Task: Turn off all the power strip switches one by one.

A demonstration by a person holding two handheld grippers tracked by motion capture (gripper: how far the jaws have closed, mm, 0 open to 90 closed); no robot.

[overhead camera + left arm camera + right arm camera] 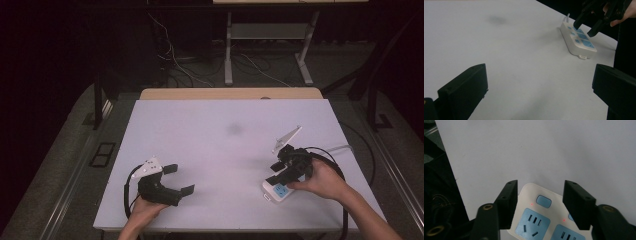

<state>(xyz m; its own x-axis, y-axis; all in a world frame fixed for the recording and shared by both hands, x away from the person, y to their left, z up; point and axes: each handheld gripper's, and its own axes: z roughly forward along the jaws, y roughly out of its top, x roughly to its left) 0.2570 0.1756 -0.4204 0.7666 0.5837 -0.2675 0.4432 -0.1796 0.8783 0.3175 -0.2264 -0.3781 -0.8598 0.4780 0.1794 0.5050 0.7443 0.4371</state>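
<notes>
So: white table [220, 150] mid-frame, power strip [276, 191] lower right w/ long axis running lower left–upper right, right gripper [276, 173] just above its near end, jaws wide, holding nothing; left gripper [179, 179] lower left, also wide, empty.

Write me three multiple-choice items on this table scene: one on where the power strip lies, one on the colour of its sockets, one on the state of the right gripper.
1. Where does the power strip lie on the table?
A. far left corner
B. near right part
C. dead centre

2. What colour are the socket faces on the strip?
A. blue
B. red
C. black

3. How is the right gripper set?
A. shut on the strip
B. shut, lying flat on the table
C. open, above the strip

Answers: 1 B, the high view shows it by the person's right hand near the front edge. 2 A, the right gripper view shows blue faces on a white body. 3 C, its jaws stand apart with the strip showing between them.
</notes>
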